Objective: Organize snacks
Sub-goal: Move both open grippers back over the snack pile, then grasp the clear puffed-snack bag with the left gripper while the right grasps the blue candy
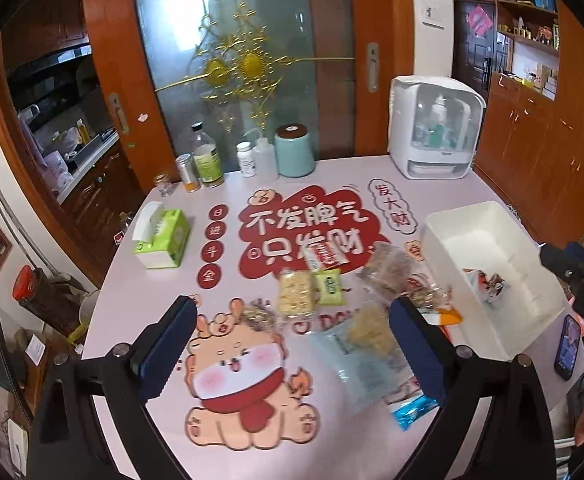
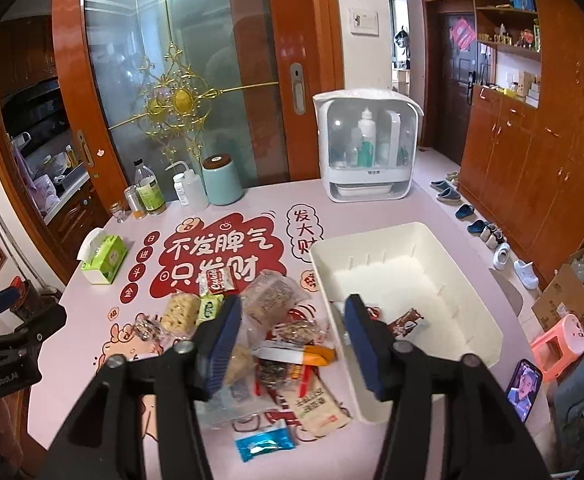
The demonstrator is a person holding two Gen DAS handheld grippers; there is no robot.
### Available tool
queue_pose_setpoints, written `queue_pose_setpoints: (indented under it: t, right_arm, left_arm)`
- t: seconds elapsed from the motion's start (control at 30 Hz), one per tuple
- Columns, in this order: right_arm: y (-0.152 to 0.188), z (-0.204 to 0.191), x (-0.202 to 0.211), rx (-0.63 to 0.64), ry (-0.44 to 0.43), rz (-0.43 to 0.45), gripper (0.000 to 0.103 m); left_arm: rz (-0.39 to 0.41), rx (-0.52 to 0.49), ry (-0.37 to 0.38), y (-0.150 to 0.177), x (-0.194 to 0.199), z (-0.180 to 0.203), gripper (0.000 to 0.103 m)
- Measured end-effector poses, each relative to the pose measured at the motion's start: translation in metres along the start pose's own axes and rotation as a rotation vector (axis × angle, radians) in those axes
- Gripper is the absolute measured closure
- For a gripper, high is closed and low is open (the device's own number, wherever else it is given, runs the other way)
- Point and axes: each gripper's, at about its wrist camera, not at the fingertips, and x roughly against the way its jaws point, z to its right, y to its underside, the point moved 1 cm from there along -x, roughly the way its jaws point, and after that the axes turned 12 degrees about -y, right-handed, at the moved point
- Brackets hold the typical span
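Observation:
A pile of wrapped snacks [image 2: 276, 332] lies on the pink table, left of a white bin [image 2: 467, 300]. One brown snack packet [image 2: 405, 322] lies inside the bin. My right gripper [image 2: 292, 320] is open and empty, above the pile at the bin's left wall. My left gripper [image 1: 292, 320] is open and empty, above the pile's left side, with a clear rice-cracker pack [image 1: 293, 294] and a crumbly snack bag [image 1: 371, 330] between its fingers in view. The bin [image 1: 531, 320] and the packet in it [image 1: 487, 286] show at the right of the left wrist view. A blue wrapper [image 2: 266, 444] lies nearest me.
A green tissue box [image 2: 106, 258] sits at the left. Bottles and a teal canister [image 2: 224, 180] line the table's far edge beside a white bottle steriliser [image 2: 367, 148]. A phone [image 2: 525, 388] lies right of the bin near the table edge.

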Motion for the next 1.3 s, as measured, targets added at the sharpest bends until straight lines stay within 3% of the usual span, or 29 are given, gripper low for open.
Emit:
queue_pose_setpoints:
  t: [0.27,0.57,0.9,1.1,1.3]
  right_arm:
    - [0.018,-0.044,-0.009,-0.009,0.041,-0.023,0.043]
    - [0.046,-0.048,-0.022,-0.058,0.047,-0.087,0.043]
    - [0.101,-0.016,-0.052,-0.137,0.016,-0.221,0.043]
    - [0.145,0.010,-0.082,-0.226,0.023,-0.343,0.043]
    - [0.189,0.031,-0.123,-0.401,-0.001,-0.468,0.043]
  left_arm:
    - [-0.065,-0.006,0.045,0.021,-0.041,-0.052,0.007]
    - [-0.128,-0.046,0.121,0.043,-0.072,-0.055,0.007]
    - [-0.247,-0.158,0.204,0.070,-0.114,0.004,0.007]
    - [-0.251,-0.266,0.219,0.066,-0.141,0.057,0.007]
    - [-0.251,-0.421,0.264,0.061,-0.169,0.109,0.007]
